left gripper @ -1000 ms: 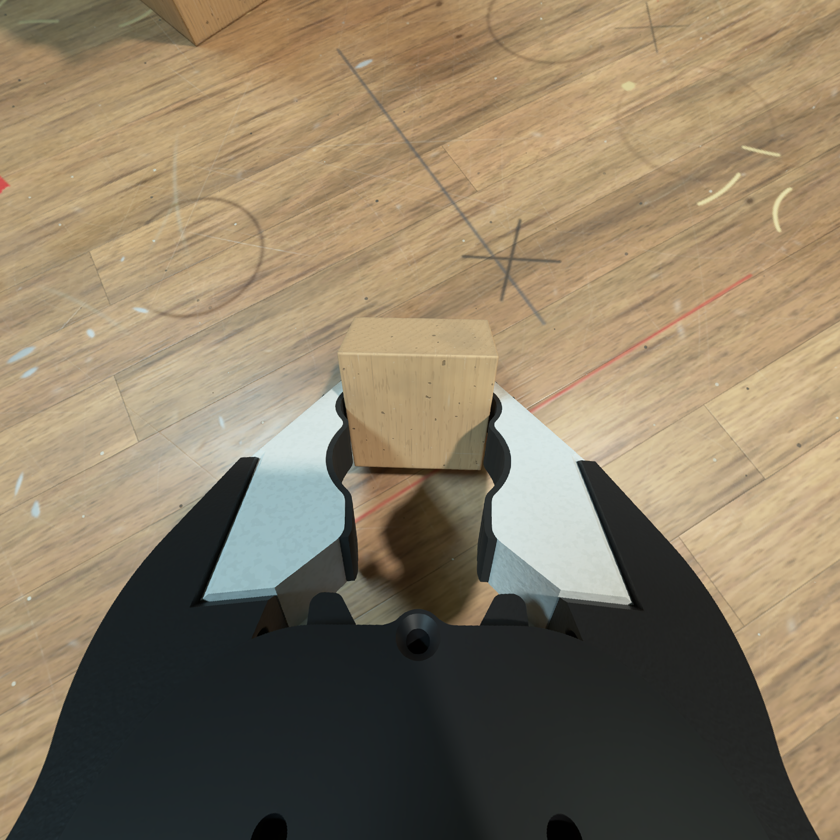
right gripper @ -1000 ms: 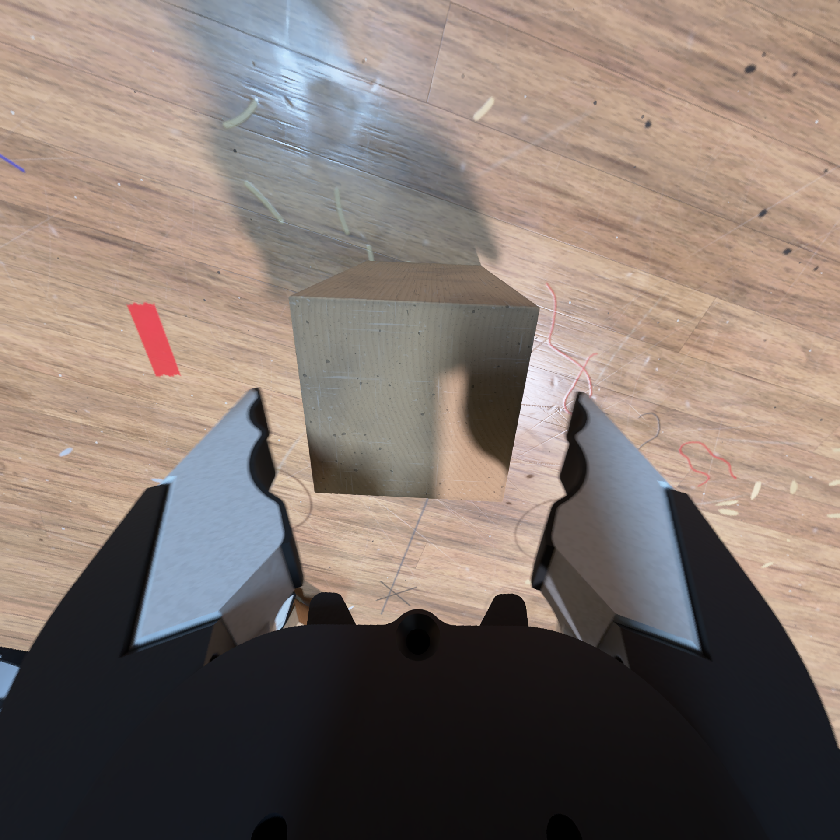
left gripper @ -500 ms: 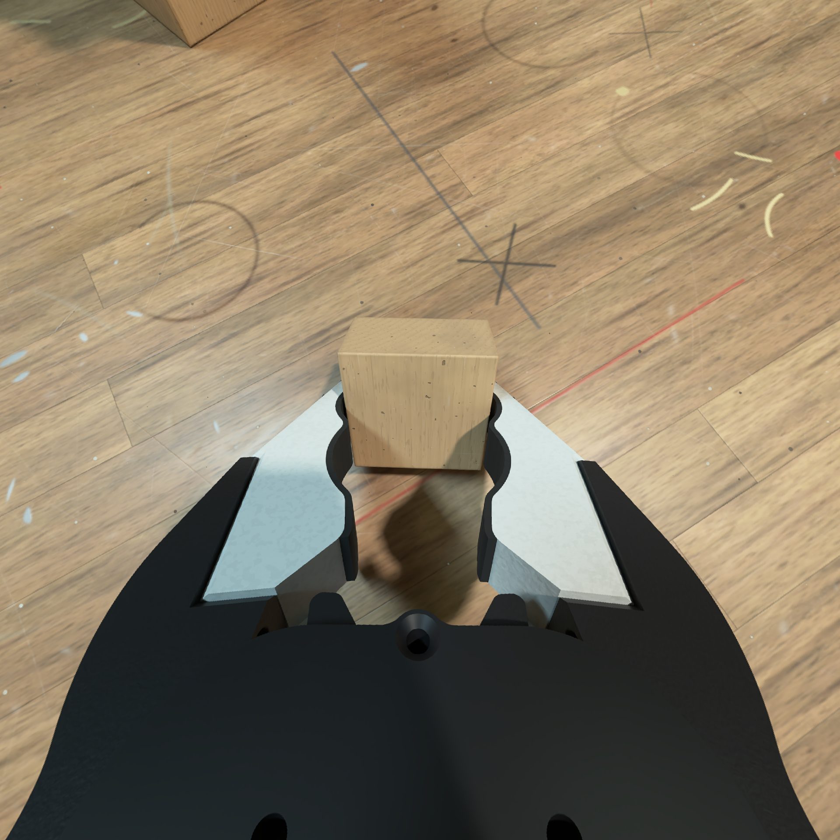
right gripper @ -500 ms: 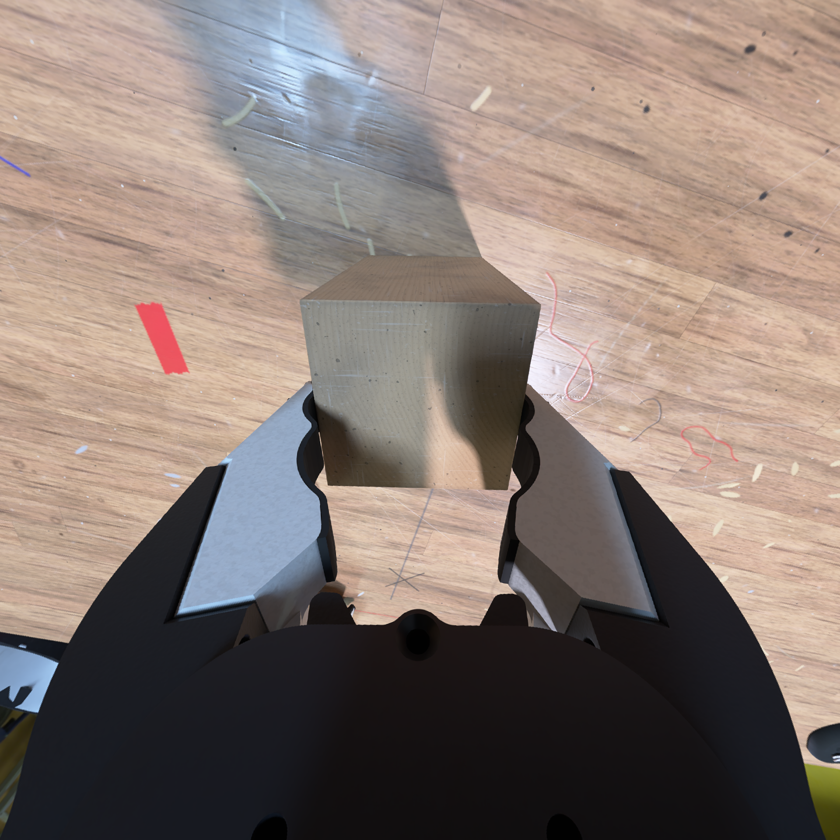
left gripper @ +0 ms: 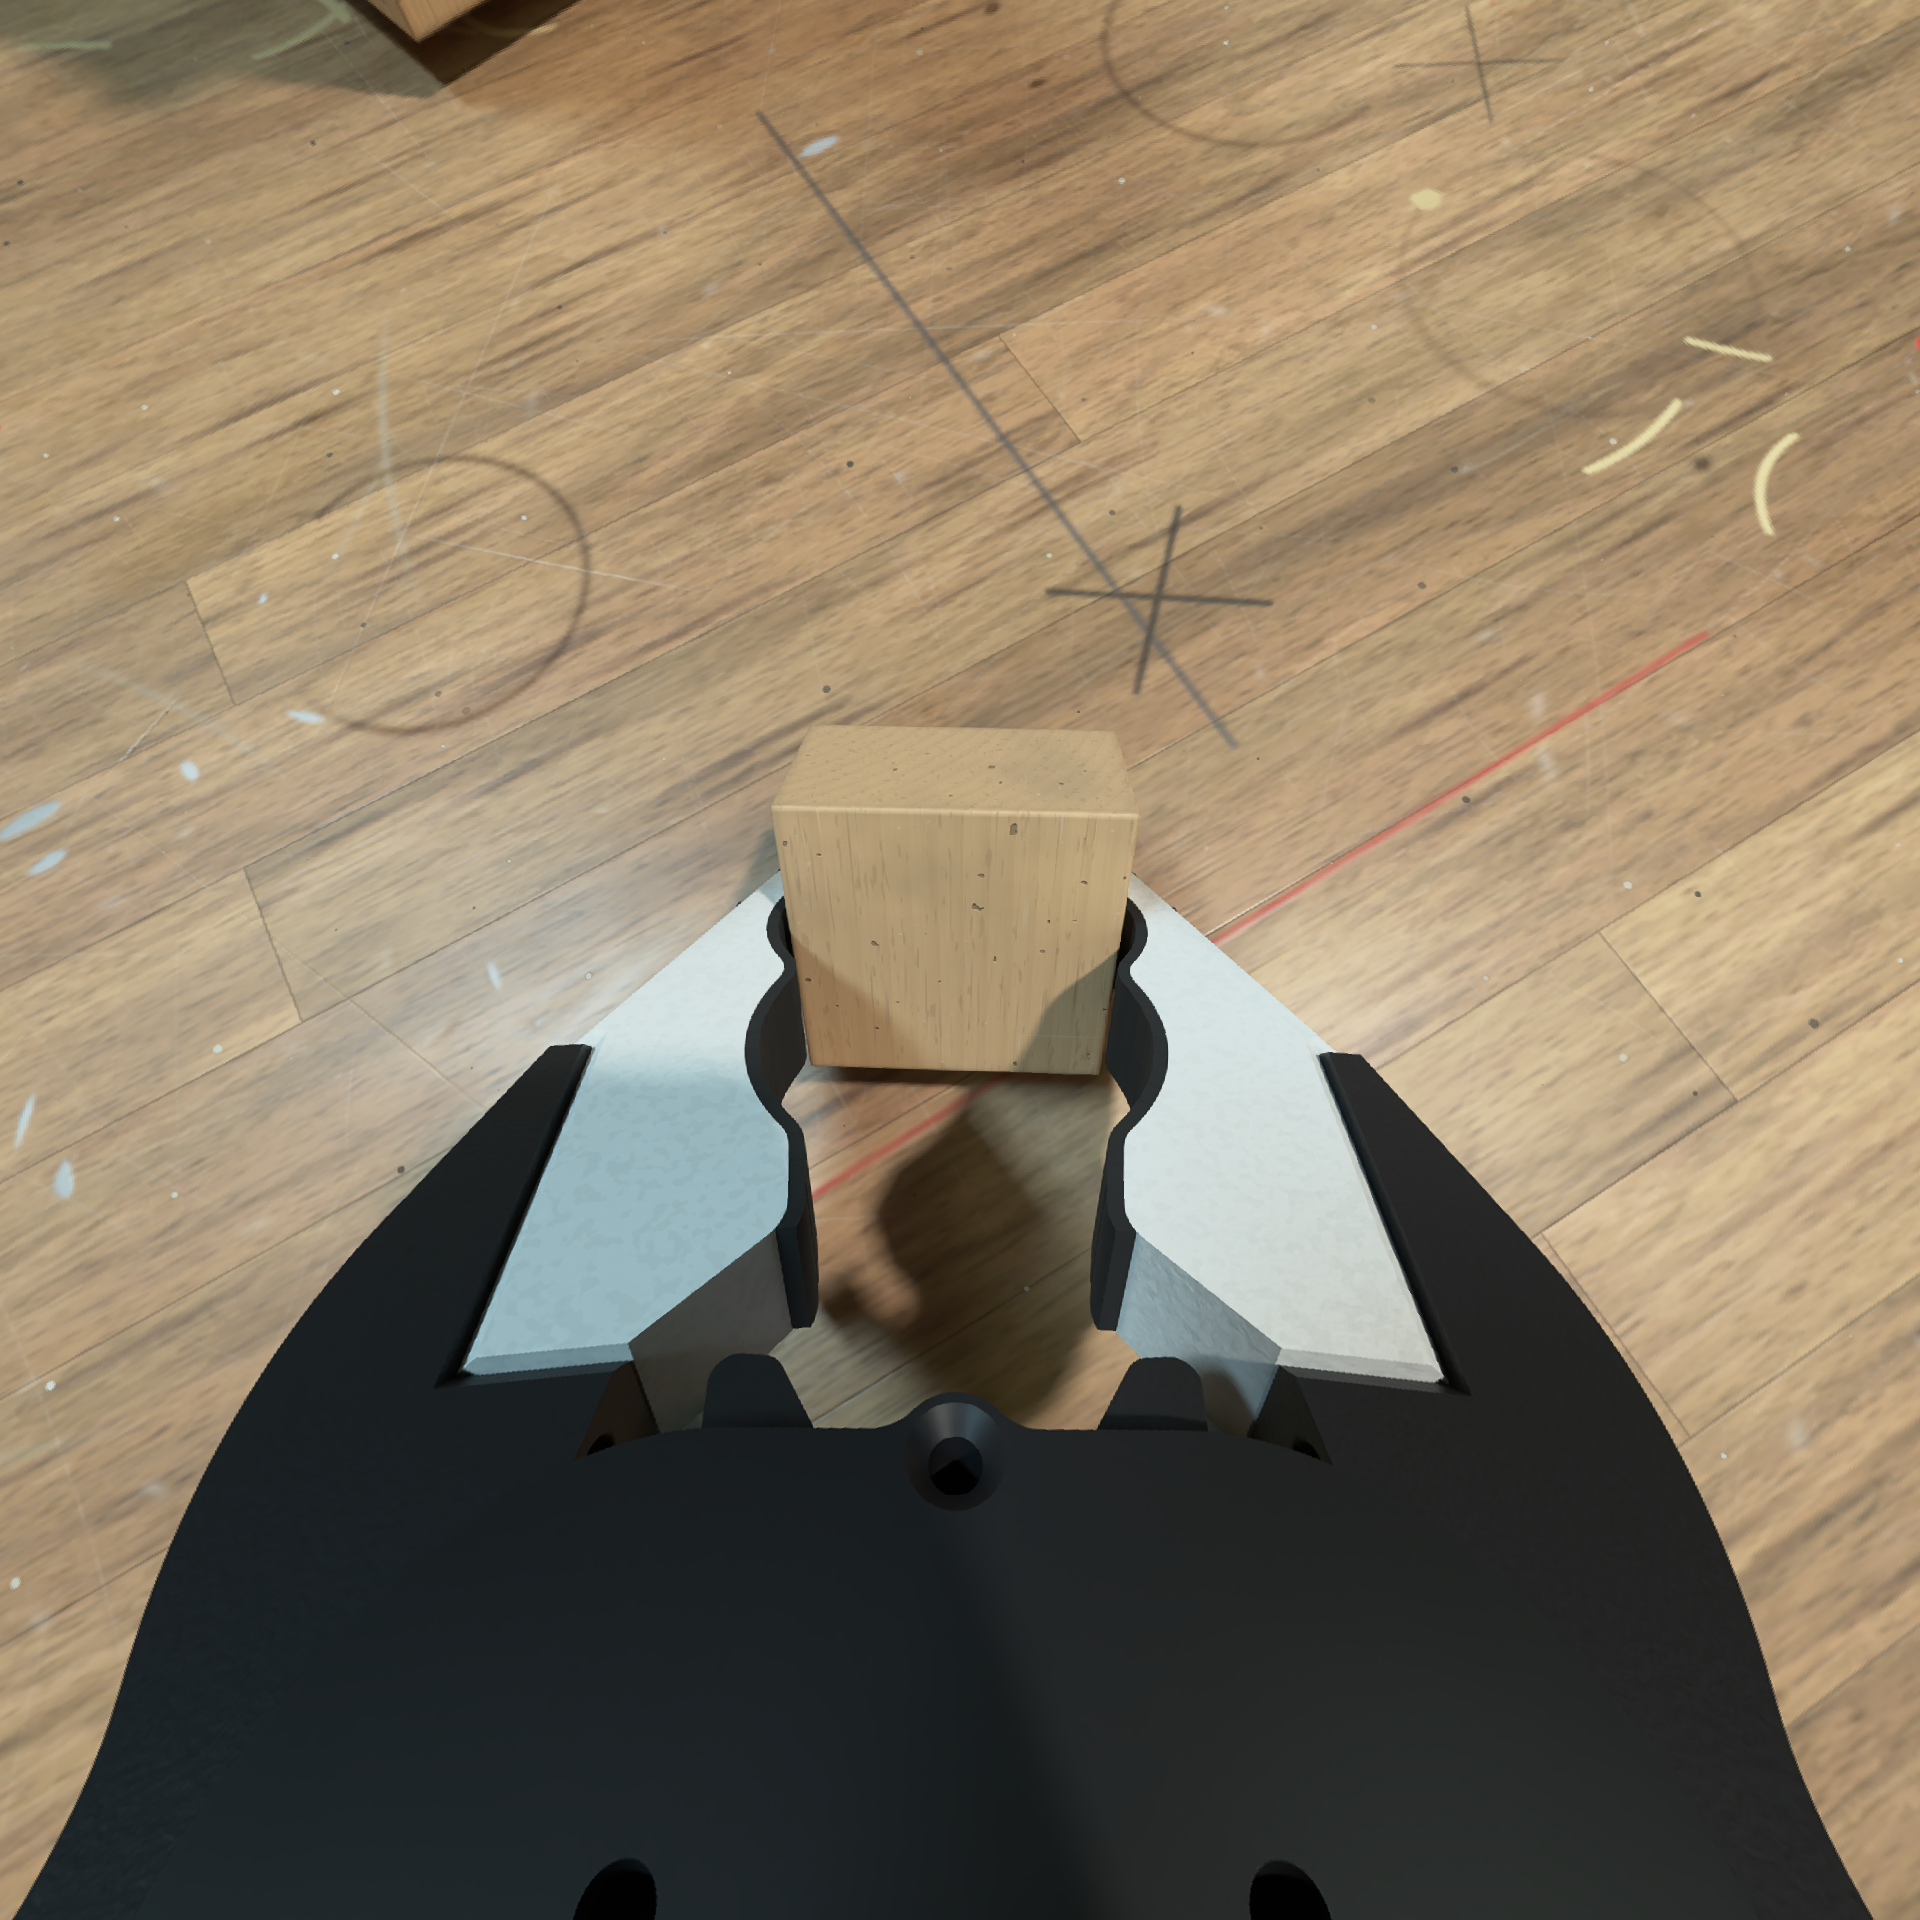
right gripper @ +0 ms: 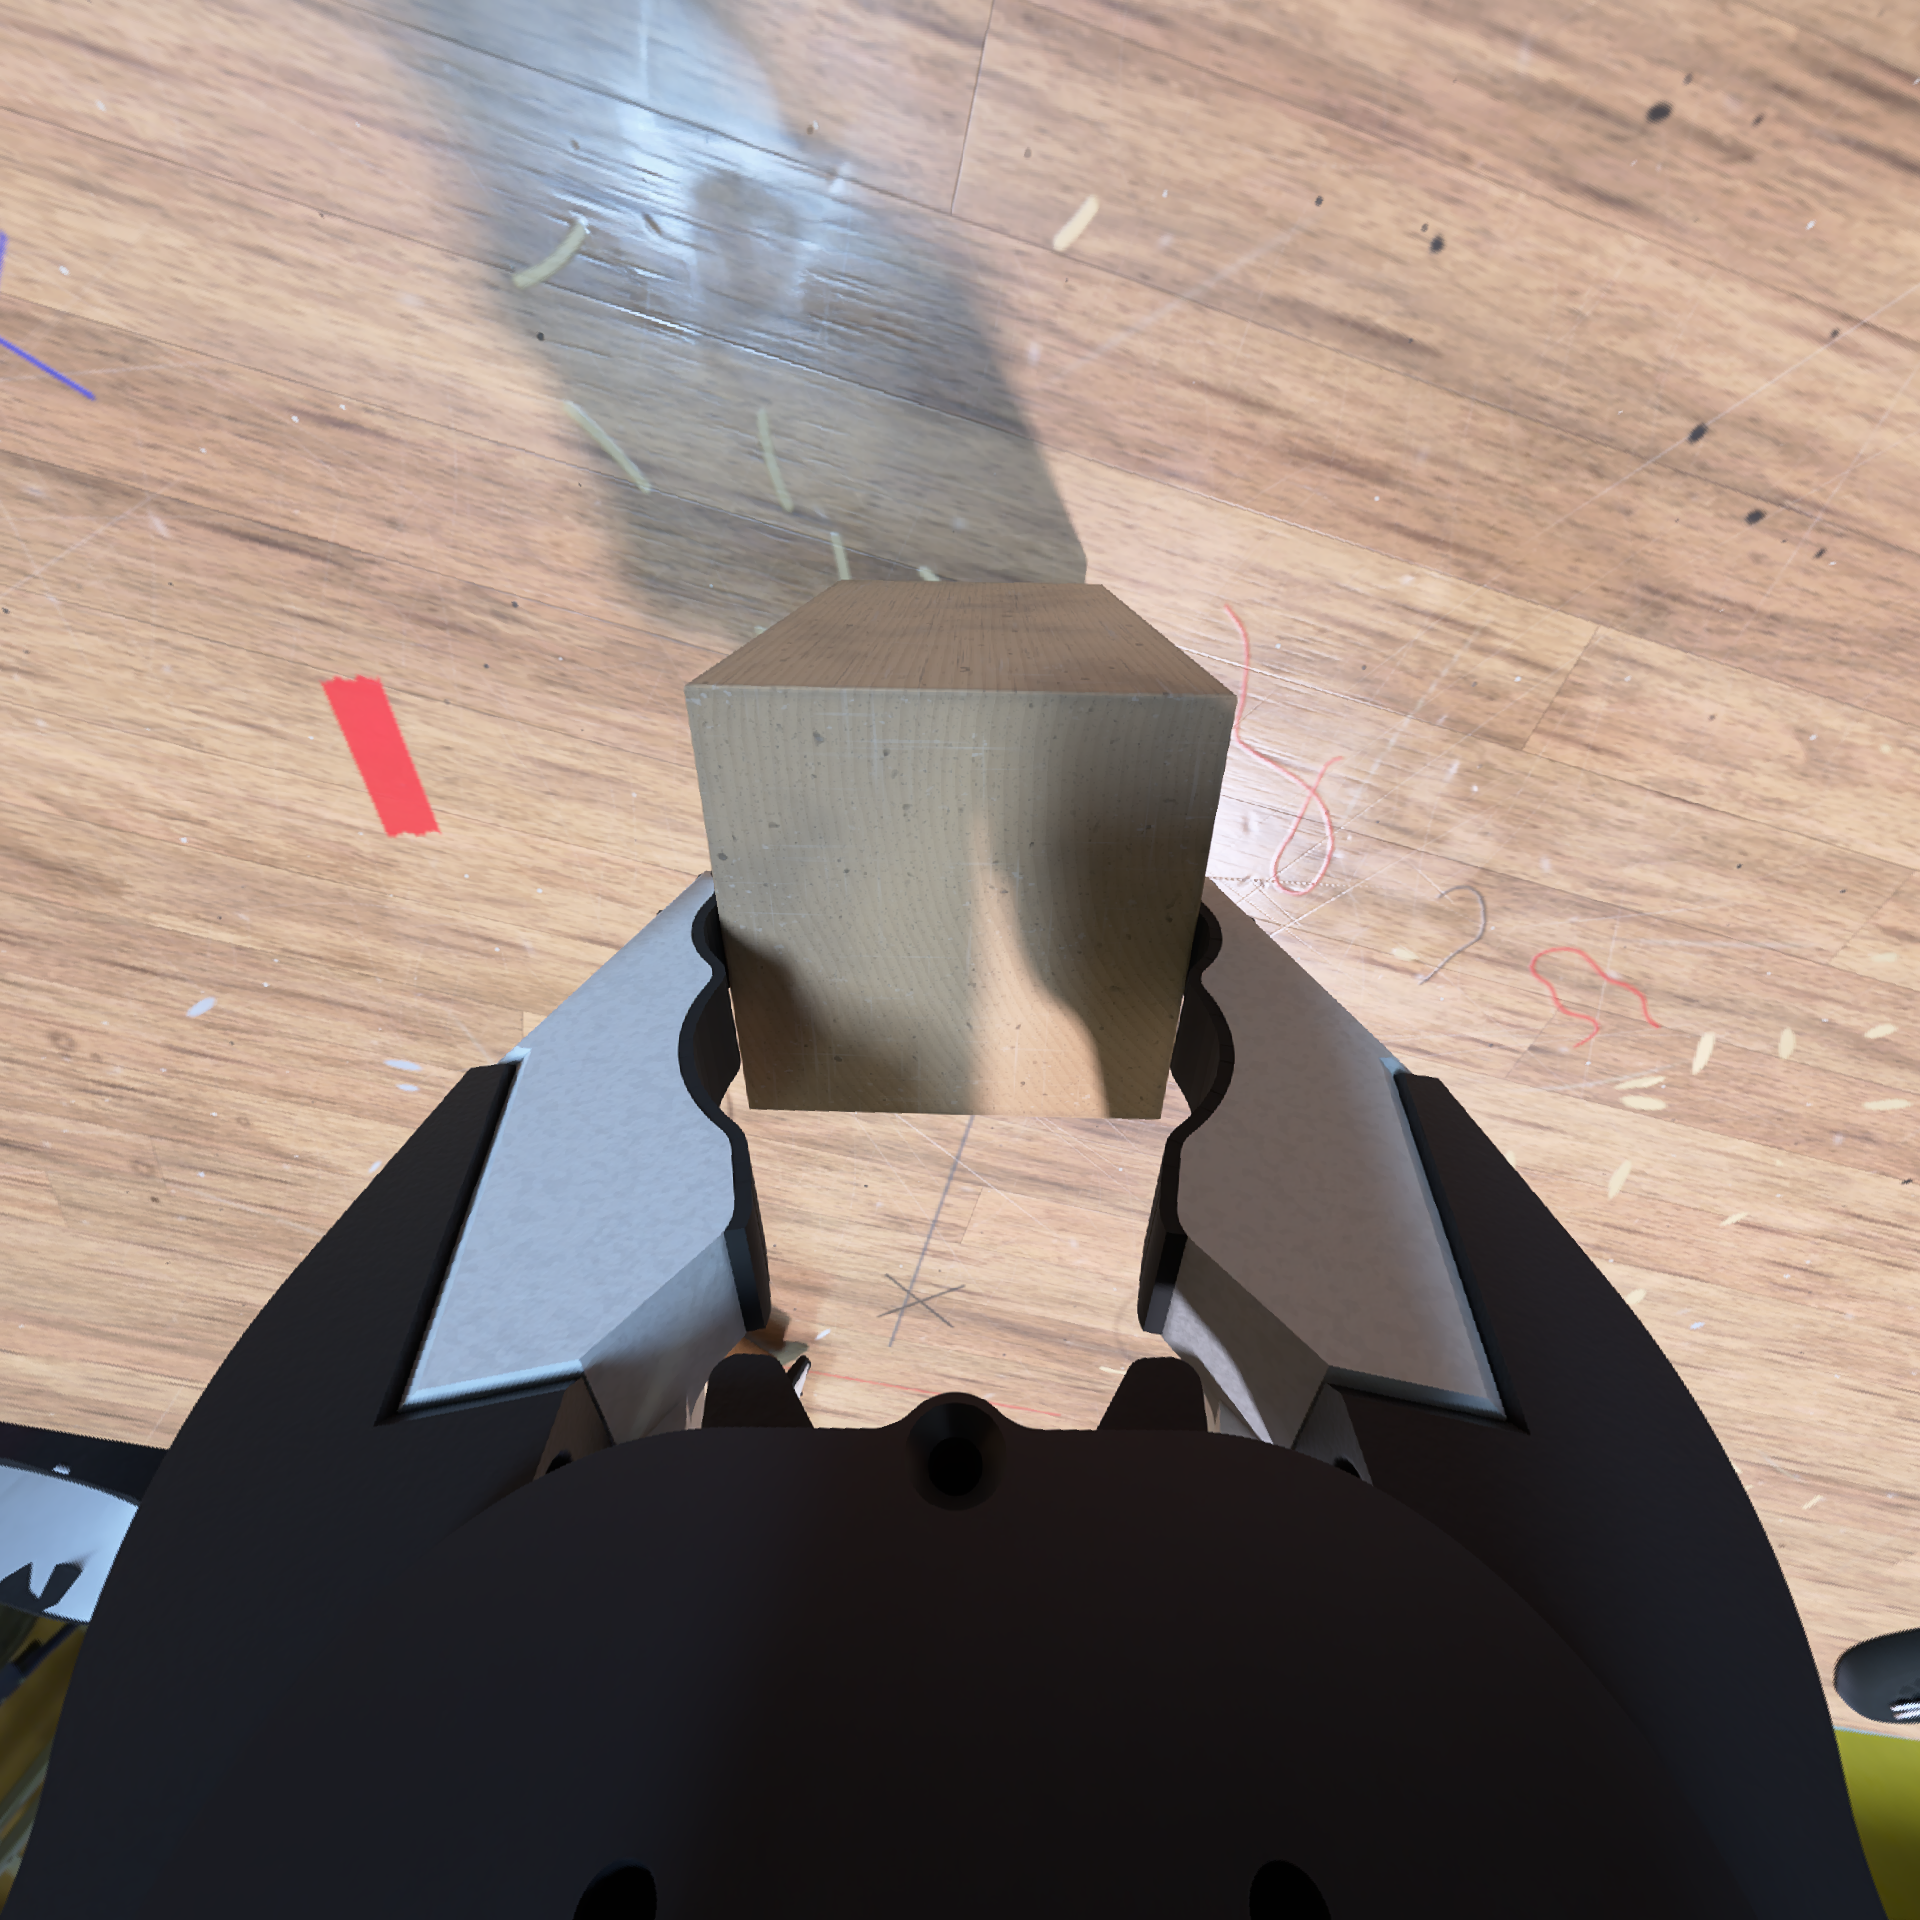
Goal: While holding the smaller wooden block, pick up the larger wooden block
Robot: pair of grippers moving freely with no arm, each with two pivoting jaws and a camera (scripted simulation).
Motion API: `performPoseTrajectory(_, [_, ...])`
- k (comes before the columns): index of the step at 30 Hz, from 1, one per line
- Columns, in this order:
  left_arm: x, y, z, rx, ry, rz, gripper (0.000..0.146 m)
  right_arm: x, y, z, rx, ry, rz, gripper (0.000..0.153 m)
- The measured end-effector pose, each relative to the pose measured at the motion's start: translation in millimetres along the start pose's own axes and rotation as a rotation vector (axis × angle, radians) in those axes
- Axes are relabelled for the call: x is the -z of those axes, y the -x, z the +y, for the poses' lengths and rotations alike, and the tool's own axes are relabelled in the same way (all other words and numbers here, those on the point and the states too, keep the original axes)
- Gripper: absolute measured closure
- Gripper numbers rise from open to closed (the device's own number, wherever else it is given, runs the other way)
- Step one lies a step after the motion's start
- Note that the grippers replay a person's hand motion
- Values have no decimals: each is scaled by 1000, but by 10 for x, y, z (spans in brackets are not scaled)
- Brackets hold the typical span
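Observation:
My left gripper (left gripper: 954, 925) is shut on the smaller wooden block (left gripper: 951, 894), a pale cube. It holds the cube clear of the wooden floor, and the cube's shadow falls below it. My right gripper (right gripper: 956, 925) is shut on the larger wooden block (right gripper: 956, 810), a shaded cube pinched on both side faces by the fingertips. I cannot tell whether this block touches the floor. A corner of the larger block also shows at the top left of the left wrist view (left gripper: 426, 12).
The plank floor bears pencil crosses (left gripper: 1153, 601), circles, a red line (left gripper: 1455, 792), a red tape strip (right gripper: 379, 753) and red thread squiggles (right gripper: 1299, 810). A grey and yellow object (right gripper: 42, 1558) and a dark object (right gripper: 1886, 1683) show at the lower corners of the right wrist view.
My right gripper's fingers closed from wide open onto the larger block's sides and now stay there. My left gripper keeps its hold; the floor in its view drifted slightly.

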State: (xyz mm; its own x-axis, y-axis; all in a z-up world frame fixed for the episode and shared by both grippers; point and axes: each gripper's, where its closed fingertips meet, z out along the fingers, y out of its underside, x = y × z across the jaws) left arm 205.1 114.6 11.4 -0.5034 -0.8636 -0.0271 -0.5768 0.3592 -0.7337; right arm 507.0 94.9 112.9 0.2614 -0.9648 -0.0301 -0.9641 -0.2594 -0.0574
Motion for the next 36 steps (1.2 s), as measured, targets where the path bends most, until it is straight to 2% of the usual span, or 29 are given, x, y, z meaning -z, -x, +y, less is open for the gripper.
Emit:
performPoseTrajectory(8, [-6, -23, 7, -13, 3, 1, 89, 387, -21, -6, 10, -26, 4, 67])
performPoseTrajectory(15, [-6, -32, 6, -24, 9, -1, 89, 1064, -174, 5, 17, -75, 17, 67])
performPoseTrajectory(19, [-4, -32, 8, -28, 13, -3, 89, 1438, -611, 46, -8, -109, 29, 67])
performPoseTrajectory(23, [-4, -31, 12, -21, 13, -1, 89, 1617, -1349, 187, -71, -125, 55, 67])
performPoseTrajectory(26, [-16, -39, 12, -19, 17, 4, 89, 1565, -1997, 366, -113, -104, 103, 67])
performPoseTrajectory(29, [-30, -46, 9, -24, 21, 2, 89, 1359, -2543, 531, -158, -81, 116, 67])
performPoseTrajectory(36, [-28, -46, 7, -32, 40, -8, 89, 465, -3267, 699, -186, -13, 83, 67])
